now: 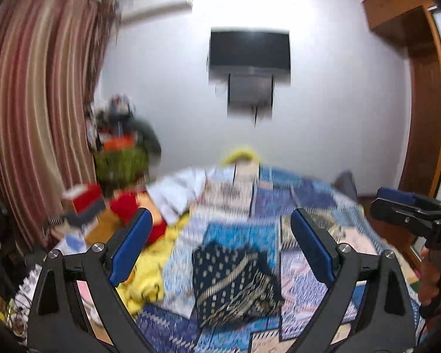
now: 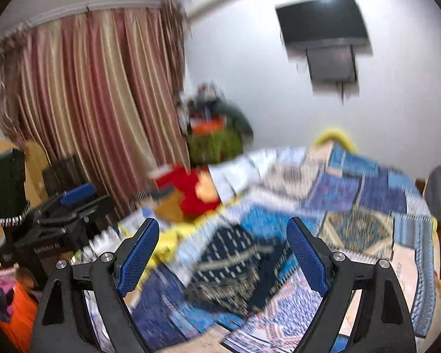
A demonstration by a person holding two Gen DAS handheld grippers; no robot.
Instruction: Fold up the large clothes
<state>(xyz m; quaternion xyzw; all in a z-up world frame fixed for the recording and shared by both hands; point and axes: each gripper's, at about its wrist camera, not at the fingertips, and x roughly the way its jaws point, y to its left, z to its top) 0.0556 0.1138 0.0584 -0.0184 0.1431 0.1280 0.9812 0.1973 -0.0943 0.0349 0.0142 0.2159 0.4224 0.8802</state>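
Left wrist view: left hand-held gripper (image 1: 222, 247) has jaws spread wide, blue pads facing each other, nothing between them. It points across a bed (image 1: 279, 203) covered w/ a blue patchwork spread. Garment (image 1: 235, 285), dark navy w/ pale dotted pattern and a striped band, lies folded into a compact bundle on the spread, seen between the jaws but well below them, not touched. Yellow cloth (image 1: 144, 279) lies just left of garment, partly behind the left finger. Red item (image 1: 129, 206) sits further back at bed's left edge; blur prevents closer ID. Right hand-held gripper (image 1: 408, 206) enters at right edge, seen side-on. TV (image 1: 250, 50) on white wall ahead; striped curtain (image 1: 35, 103) at left; wooden door frame (image 1: 426, 94) at right. Frame blurred throughout.

Right wrist view: right hand-held gripper (image 2: 223, 250) also spread wide, pads apart, empty. Garment (image 2: 235, 267) lies on bed (image 2: 367, 194) between and below the jaws, clear of both pads. Yellow cloth (image 2: 167, 244) is beside its left edge. Red item (image 2: 194, 191) beyond. Left hand-held gripper (image 2: 73, 200) visible at left, above bed edge, side-on. Curtain (image 2: 103, 88) fills left half; TV (image 2: 323, 23) upper right. Orange container (image 2: 17, 311) at lower left corner, contents unclear.
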